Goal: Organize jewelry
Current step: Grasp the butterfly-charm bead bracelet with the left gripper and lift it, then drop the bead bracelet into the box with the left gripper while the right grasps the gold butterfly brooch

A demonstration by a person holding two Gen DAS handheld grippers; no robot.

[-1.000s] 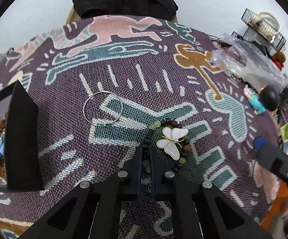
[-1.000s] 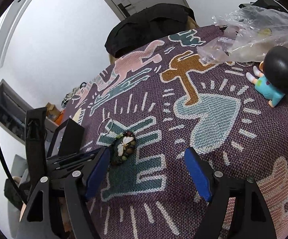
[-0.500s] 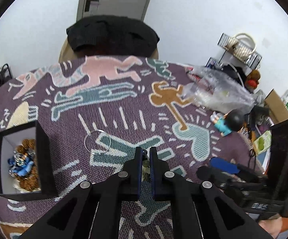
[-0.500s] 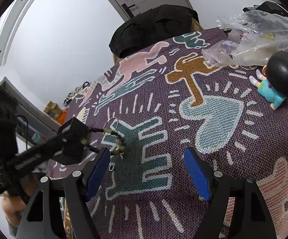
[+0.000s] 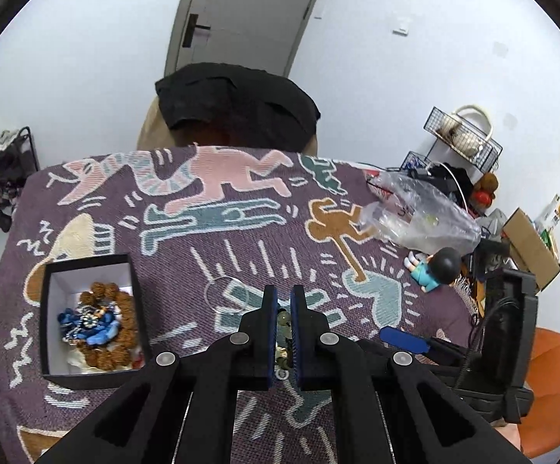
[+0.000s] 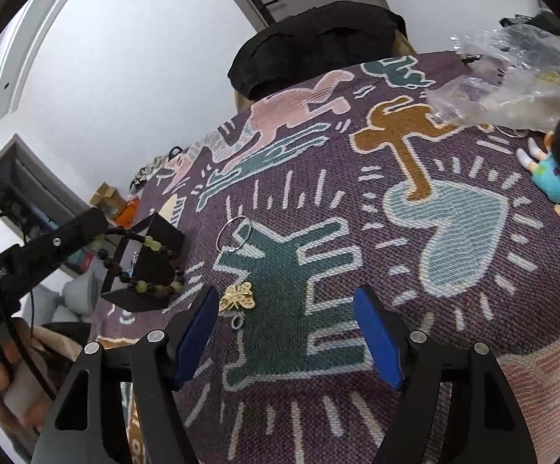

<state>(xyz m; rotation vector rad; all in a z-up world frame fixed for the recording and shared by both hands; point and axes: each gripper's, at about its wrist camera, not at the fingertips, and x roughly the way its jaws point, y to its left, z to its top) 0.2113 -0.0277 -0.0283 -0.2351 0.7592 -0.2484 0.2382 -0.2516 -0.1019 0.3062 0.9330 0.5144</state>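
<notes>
Left tongs [image 5: 284,309] clamped on beaded bracelet [image 6: 140,266], bracelet hung in the air at frame left, butterfly charm [image 6: 238,297] dangled above patterned table [image 6: 454,270], black box [image 5: 90,313] nearby, right tongs [image 6: 285,332] closing, nothing held between them.

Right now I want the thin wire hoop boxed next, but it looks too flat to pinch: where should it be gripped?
Pinch the wire hoop across its near rim from above, one finger inside the loop, one outside. It lies flat on the woven cloth, so a sideways approach likely finds no edge; the open middle gives a finger room.
</notes>
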